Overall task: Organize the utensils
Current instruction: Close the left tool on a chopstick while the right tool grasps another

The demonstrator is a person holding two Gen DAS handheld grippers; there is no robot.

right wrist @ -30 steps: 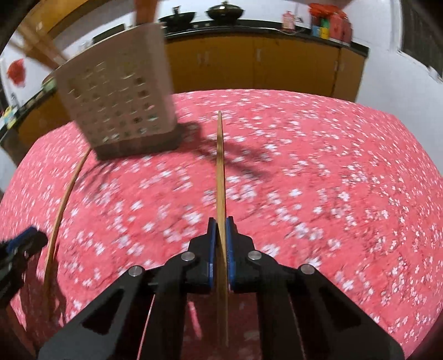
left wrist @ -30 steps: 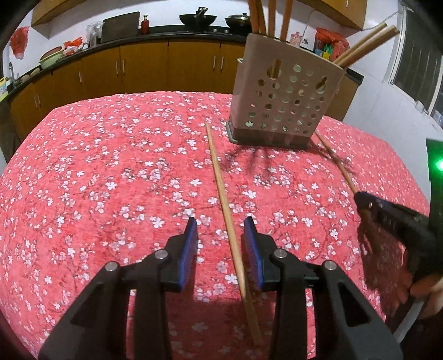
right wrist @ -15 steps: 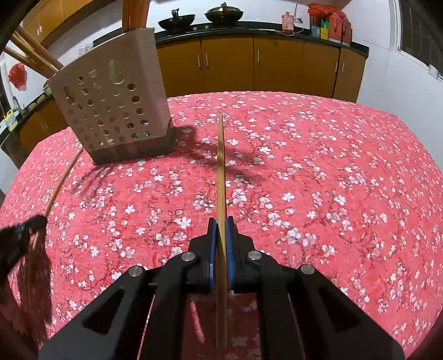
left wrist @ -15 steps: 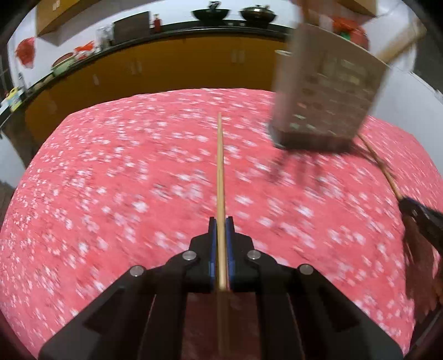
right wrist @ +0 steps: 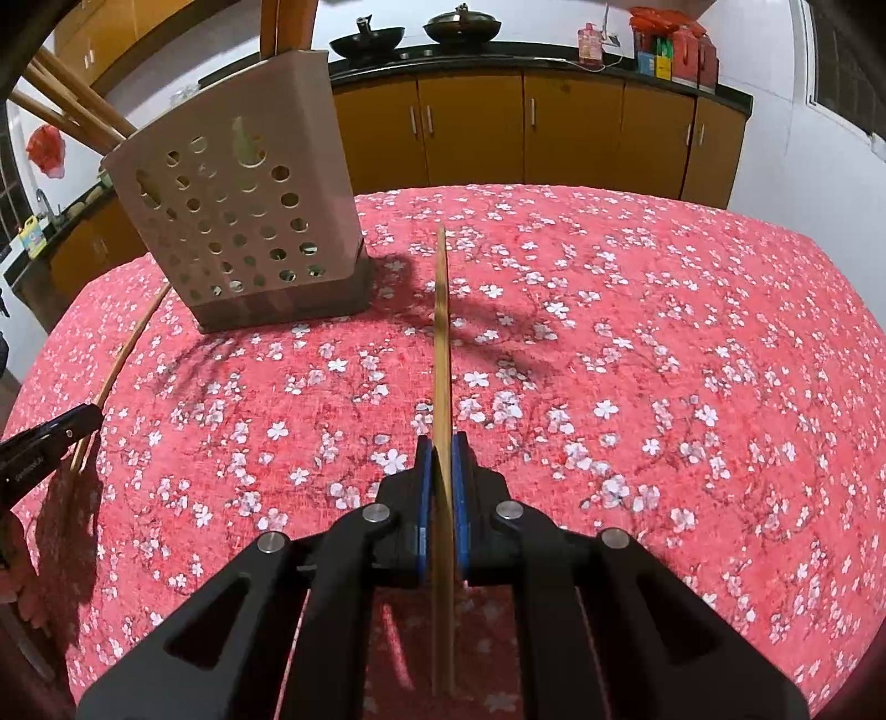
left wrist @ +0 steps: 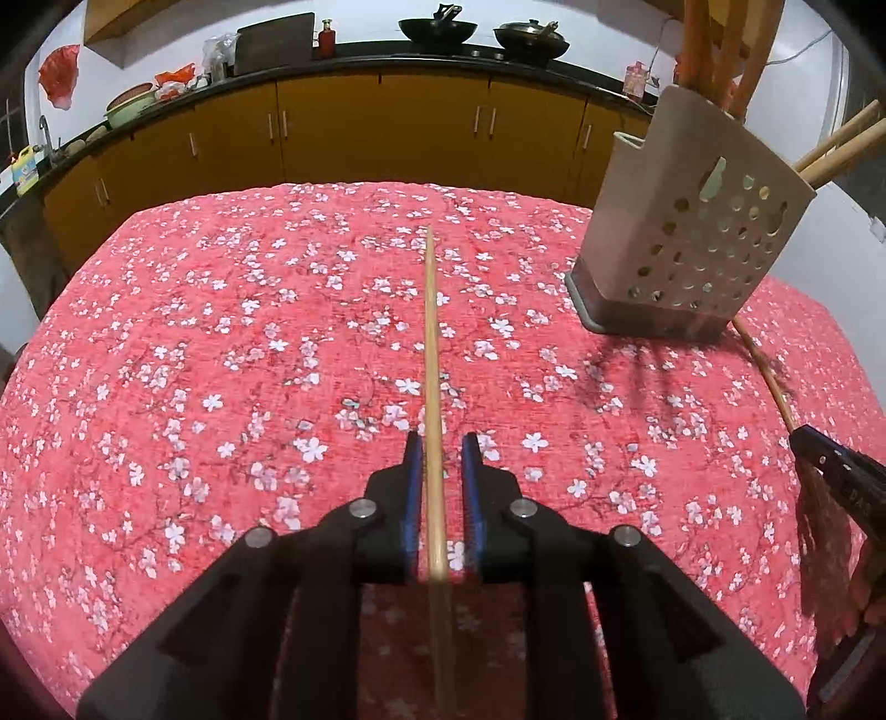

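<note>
Here, your bench (left wrist: 166, 332) wears a red cloth with white blossoms, and behind it runs a row of yellow-brown cabinets (left wrist: 387, 127) under a dark counter with two woks (left wrist: 437, 27).

The perforated utensil holder (left wrist: 686, 243) is your landmark. It stands upright on the cloth, with wooden handles sticking out of its top. In the left wrist view it sits to the right of your left claw (left wrist: 437, 443); in the right wrist view (right wrist: 243, 221) it sits to the left of your right claw (right wrist: 441, 443). Nothing lies between either claw and the holder.

One chopstick (left wrist: 431, 343) runs between the left claw's blue pads (left wrist: 412, 498) with a thin gap on each side; it lies to the left of the holder. The second chopstick (right wrist: 441, 343) is pinched tight in the right claw, its far tip reaching level with the holder's base, just to its right.

A second ago your left claw stood wide around its chopstick, which lay slanted. Then it clamped down. Now its jaws have just been opening a little, and the stick points straight ahead. The holder has shifted further right in that view. Your right claw keeps its grip unchanged.
</note>
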